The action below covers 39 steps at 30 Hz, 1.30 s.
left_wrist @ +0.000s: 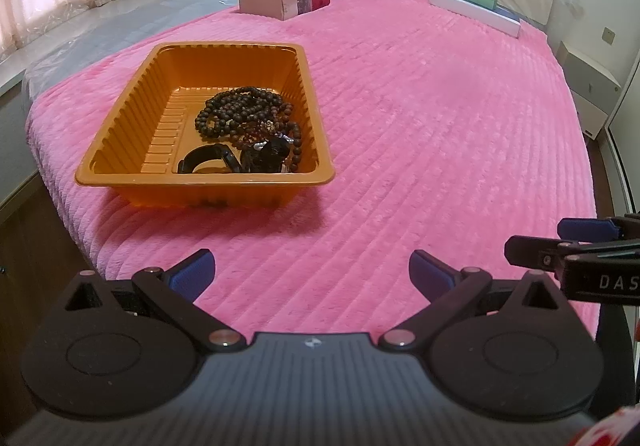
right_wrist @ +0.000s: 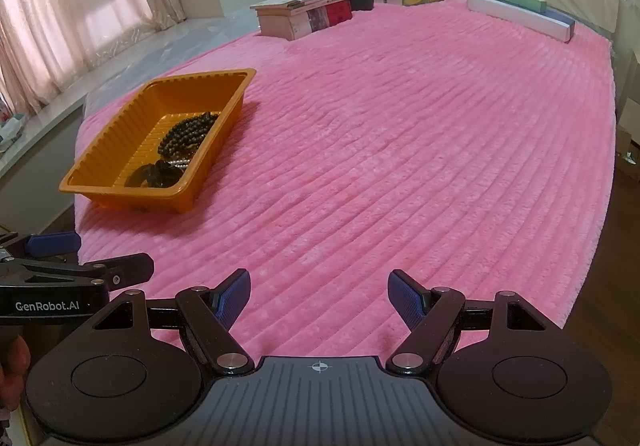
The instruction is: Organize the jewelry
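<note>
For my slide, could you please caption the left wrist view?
Open left gripper faces an orange tray holding dark bead strings on a pink blanket.

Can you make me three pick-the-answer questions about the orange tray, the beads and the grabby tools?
1. Where are the dark beads?
A. on the blanket
B. inside the orange tray
C. on the boxes

2. What colour is the blanket?
A. pink
B. green
C. white

3. How is the left tool?
A. shut on beads
B. shut, empty
C. open, empty

Answers:
1 B, the beads lie piled within the tray walls.
2 A, the ribbed cover is pink all over.
3 C, its blue pads stand wide apart with only blanket between; the right tool is the same.
</note>
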Tool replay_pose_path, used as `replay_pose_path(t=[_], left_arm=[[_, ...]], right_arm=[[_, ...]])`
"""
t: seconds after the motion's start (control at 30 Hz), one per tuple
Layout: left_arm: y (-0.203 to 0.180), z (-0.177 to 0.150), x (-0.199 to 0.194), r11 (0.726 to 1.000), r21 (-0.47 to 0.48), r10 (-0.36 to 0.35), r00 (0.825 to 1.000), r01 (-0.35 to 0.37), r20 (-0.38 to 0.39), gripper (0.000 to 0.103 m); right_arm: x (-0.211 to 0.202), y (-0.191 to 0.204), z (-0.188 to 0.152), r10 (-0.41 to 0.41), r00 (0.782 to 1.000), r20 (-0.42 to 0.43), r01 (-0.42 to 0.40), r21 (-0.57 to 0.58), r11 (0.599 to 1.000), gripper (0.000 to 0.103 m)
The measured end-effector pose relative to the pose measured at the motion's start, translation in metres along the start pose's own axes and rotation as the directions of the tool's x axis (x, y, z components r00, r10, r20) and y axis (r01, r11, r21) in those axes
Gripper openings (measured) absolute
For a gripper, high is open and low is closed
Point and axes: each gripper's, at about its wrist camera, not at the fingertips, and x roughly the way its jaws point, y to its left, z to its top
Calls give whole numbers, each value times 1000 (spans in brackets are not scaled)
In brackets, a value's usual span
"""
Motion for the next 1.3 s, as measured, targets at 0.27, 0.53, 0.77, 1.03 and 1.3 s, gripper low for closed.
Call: replay_pose_path(t=[0.27, 0.53, 0.77, 1.03, 1.3], left_arm=[[-1, 0, 2, 1000, 4, 0, 1000, 0, -3, 103], [-2, -1, 3, 1000, 6, 0, 1000, 0, -6, 103], [-2, -1, 2, 1000, 9, 2, 1000, -2, -6, 103], [-3, -1, 2, 1000, 11, 2, 1000, -2, -7, 103], [-3, -1, 2, 1000, 11, 2, 1000, -2, -7, 103]], right_arm=[[2, 0, 0, 0, 1000, -3, 0, 3, 1000, 75], [2, -2, 0, -1, 1000, -3, 1, 4, 1000, 75], [2, -2, 0, 0, 1000, -3, 0, 6, 1000, 75], [2, -2, 0, 0, 1000, -3, 0, 7, 1000, 75], [2, -2, 0, 1, 1000, -3, -1, 7, 1000, 75]])
